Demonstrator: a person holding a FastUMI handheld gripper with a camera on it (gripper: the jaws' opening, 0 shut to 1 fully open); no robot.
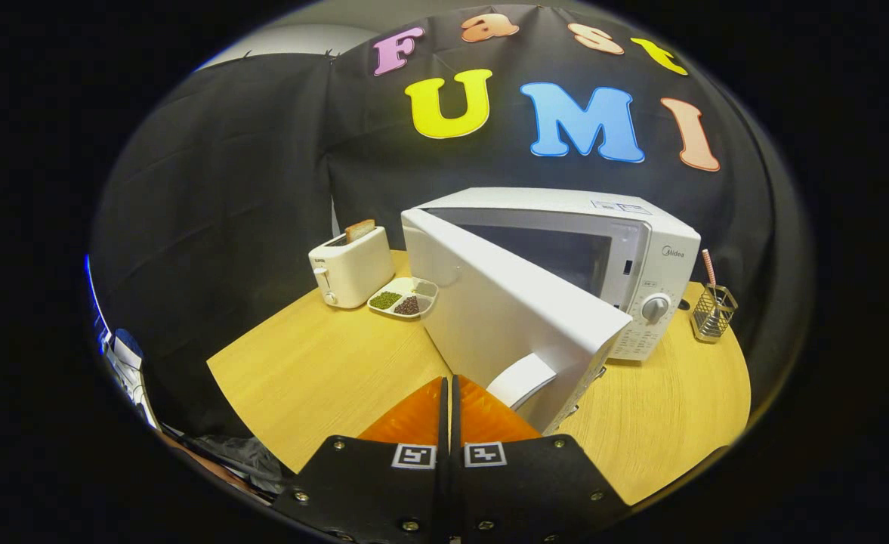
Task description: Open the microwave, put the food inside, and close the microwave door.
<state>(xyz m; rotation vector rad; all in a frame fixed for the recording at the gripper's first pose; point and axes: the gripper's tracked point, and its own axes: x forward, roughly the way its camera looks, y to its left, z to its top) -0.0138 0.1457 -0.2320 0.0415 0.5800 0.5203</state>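
Observation:
A white microwave point(640, 249) stands on the round wooden table point(323, 370). Its door point(504, 310) is swung partly open toward me, with the door handle point(521, 380) near its lower front corner. My gripper point(450, 389) is shut, its two fingers pressed together with nothing between them, just in front of the door's lower edge and left of the handle. A white divided plate of food point(404, 296) lies on the table to the left of the microwave, beyond the fingers. The inside of the microwave is mostly hidden by the door.
A white toaster point(350, 266) with a slice of bread in it stands left of the food plate. A wire-mesh holder point(713, 310) with a straw sits to the right of the microwave. Bare tabletop lies left of the fingers.

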